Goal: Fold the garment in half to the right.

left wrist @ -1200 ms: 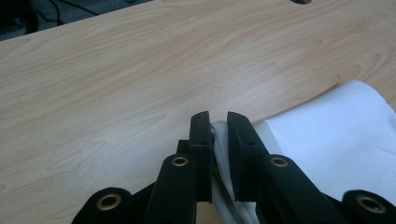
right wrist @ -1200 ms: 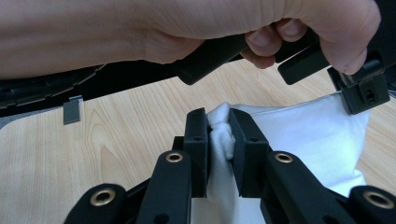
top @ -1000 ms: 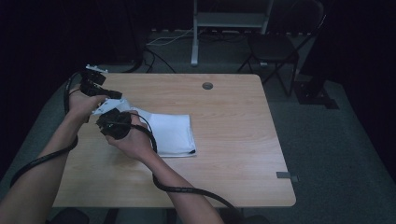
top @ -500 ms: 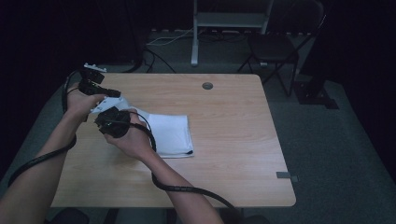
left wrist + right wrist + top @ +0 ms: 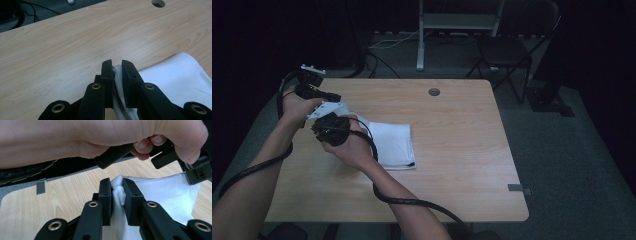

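Note:
A folded white cloth (image 5: 393, 144) lies on the left half of the wooden table (image 5: 462, 150). My left gripper (image 5: 329, 96) is at the cloth's far left corner. In the left gripper view its jaws (image 5: 116, 67) are shut on a fold of the cloth (image 5: 175, 75). My right gripper (image 5: 330, 129) sits just in front of it at the cloth's left edge. In the right gripper view its jaws (image 5: 117, 185) pinch a bunched corner of the cloth (image 5: 165, 192). Beyond that corner are the other hand and the left gripper (image 5: 192, 171).
A round cable hole (image 5: 434, 92) is in the table's far middle. A small grey tag (image 5: 518, 187) lies near the front right edge. Behind the table stand a metal frame (image 5: 459, 20) and a dark chair (image 5: 512, 50), with cables on the floor.
Both hands have shifted slightly left, and the cloth has been drawn a little leftward with them. Both grippers stay shut on it.

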